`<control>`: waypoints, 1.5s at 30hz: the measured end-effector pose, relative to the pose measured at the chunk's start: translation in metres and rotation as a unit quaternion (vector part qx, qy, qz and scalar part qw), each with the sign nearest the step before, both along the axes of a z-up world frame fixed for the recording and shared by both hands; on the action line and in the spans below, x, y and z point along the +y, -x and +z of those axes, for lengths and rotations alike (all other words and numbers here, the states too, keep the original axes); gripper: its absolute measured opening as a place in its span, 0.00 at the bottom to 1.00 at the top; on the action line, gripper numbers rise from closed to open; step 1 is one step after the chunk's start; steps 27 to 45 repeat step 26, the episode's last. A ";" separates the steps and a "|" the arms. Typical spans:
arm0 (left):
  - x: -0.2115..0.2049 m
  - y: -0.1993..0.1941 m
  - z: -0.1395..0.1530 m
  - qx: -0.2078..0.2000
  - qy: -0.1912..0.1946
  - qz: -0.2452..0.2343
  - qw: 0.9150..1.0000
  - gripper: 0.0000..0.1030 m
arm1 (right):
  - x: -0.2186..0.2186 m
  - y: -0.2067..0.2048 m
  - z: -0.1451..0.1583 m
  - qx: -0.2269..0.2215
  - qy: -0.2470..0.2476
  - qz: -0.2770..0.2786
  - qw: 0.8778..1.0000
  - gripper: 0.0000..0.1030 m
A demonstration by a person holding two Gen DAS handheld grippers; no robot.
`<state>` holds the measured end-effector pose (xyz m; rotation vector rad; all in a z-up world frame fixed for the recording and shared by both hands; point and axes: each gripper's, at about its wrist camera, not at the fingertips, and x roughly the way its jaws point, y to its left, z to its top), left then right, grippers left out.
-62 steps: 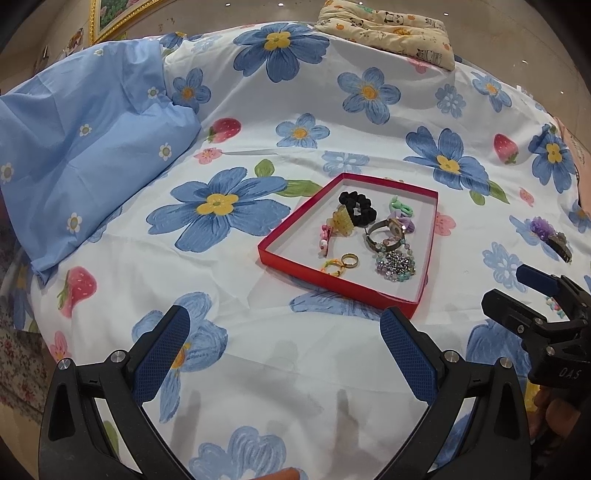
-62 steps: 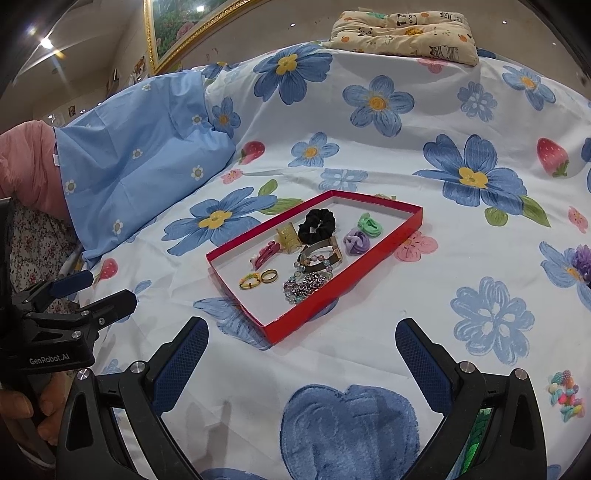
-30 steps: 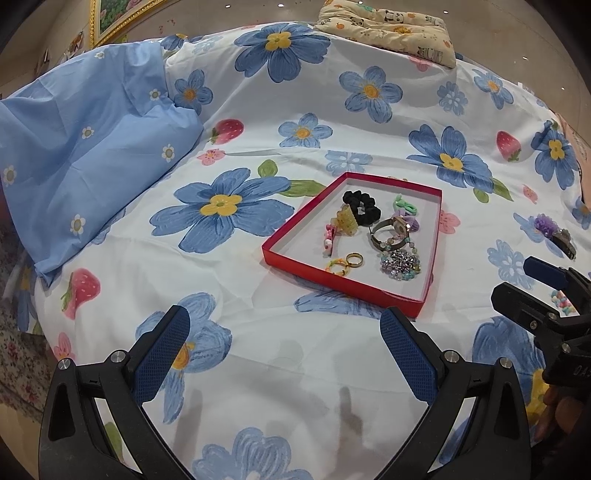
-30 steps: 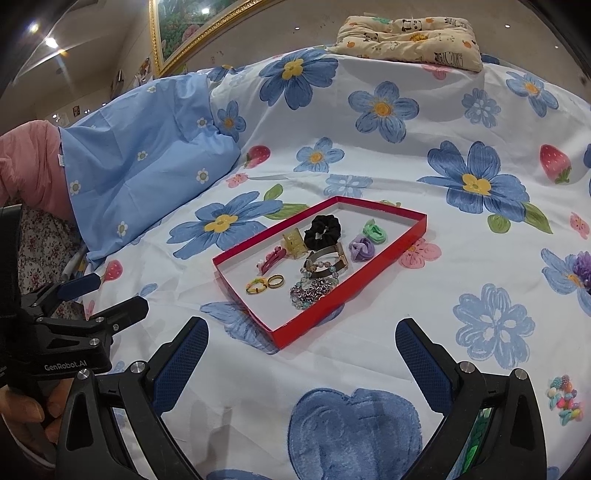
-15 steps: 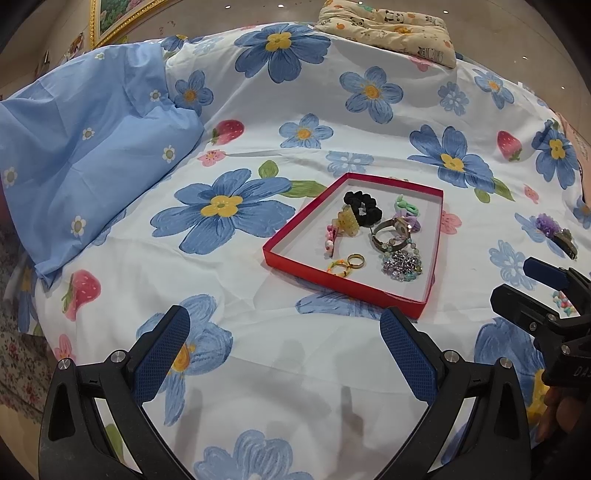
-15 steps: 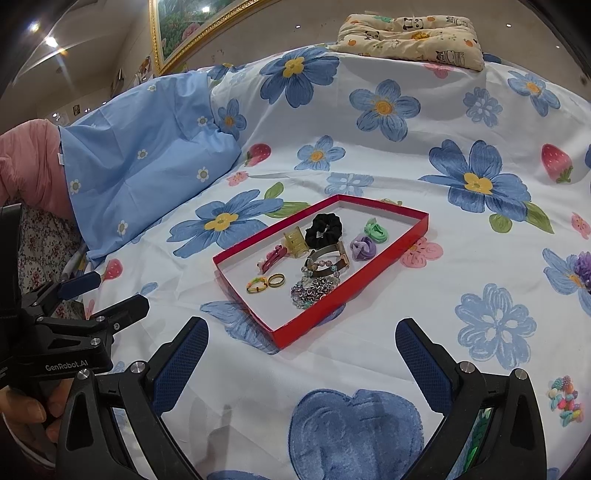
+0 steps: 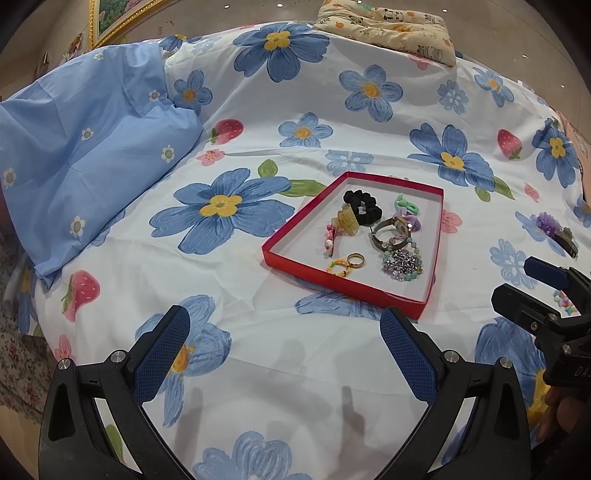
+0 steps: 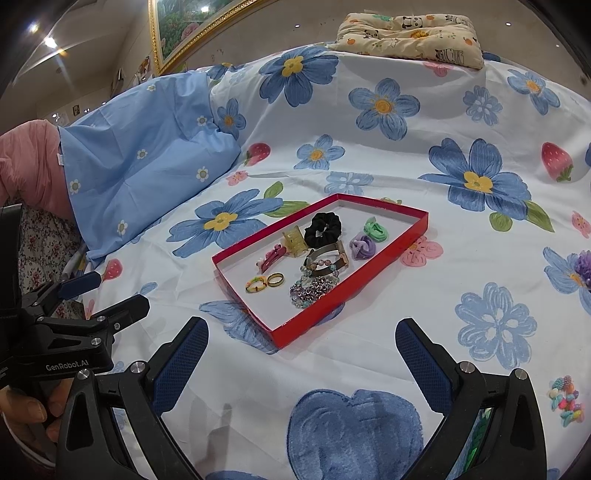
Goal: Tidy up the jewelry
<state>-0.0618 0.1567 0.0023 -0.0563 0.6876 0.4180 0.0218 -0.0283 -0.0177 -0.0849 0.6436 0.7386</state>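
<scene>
A shallow red tray [image 7: 343, 282] [image 8: 314, 325] lies on the flowered bedspread. It holds a black scrunchie [image 7: 362, 206] [image 8: 323, 229], a yellow claw clip [image 7: 346, 220], a watch [image 7: 391, 230] [image 8: 327, 260], two rings [image 7: 347, 263] [image 8: 266, 282], a beaded bracelet [image 7: 402, 264], and green and purple hair ties [image 8: 369, 238]. My left gripper [image 7: 284, 350] is open and empty, short of the tray's near edge. My right gripper [image 8: 301, 358] is open and empty, just before the tray's near corner. A multicoloured bead piece [image 8: 565, 400] and a purple flower clip [image 7: 556, 229] lie on the bedspread to the right.
A light blue pillow [image 7: 85, 147] lies at the left and a patterned cushion [image 8: 410, 31] at the far edge. Each gripper shows in the other's view: the right one [image 7: 546, 306], the left one [image 8: 77, 310]. The bed edge drops off at the left.
Both views have shifted only slightly; the tray sits a touch further right in each. Both grippers stay open and empty.
</scene>
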 end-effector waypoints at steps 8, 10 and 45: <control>0.001 -0.004 -0.002 0.002 -0.001 -0.005 1.000 1.00 | 0.000 -0.001 -0.001 0.001 0.000 0.000 1.000 0.99; 0.002 -0.004 -0.002 0.002 -0.001 -0.005 1.000 1.00 | 0.000 -0.001 -0.001 0.001 0.001 0.000 1.000 0.99; 0.002 -0.010 -0.007 0.005 0.003 -0.010 1.000 1.00 | -0.001 -0.003 -0.003 0.003 0.001 -0.002 1.000 0.99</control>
